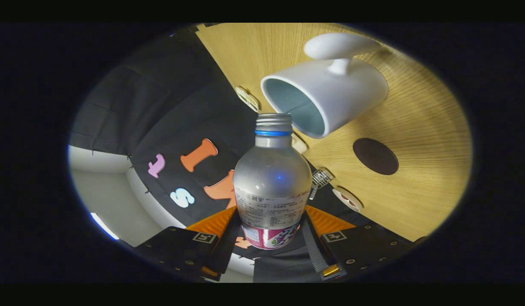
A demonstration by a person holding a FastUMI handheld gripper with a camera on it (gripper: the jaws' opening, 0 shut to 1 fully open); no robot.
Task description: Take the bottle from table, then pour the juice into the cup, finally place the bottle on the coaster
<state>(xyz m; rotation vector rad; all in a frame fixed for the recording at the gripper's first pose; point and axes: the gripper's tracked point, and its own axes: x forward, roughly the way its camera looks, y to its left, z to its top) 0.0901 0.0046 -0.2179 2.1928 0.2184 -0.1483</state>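
We take the bottle [272, 182] as our landmark. It sits between the two fingers of the gripper [271, 238], which press on its lower body from both sides, and its open mouth points forward, away from them. Just beyond that mouth we see the cup [326, 95], its opening turned toward the bottle's neck and its rim close to the mouth; whether they touch we cannot tell. The cup's handle lies on the side far from the bottle. The coaster [375, 156] lies on the table [424, 170], right of the bottle's neck and apart from the cup. The whole scene appears rolled over, the table standing to the bottle's right.
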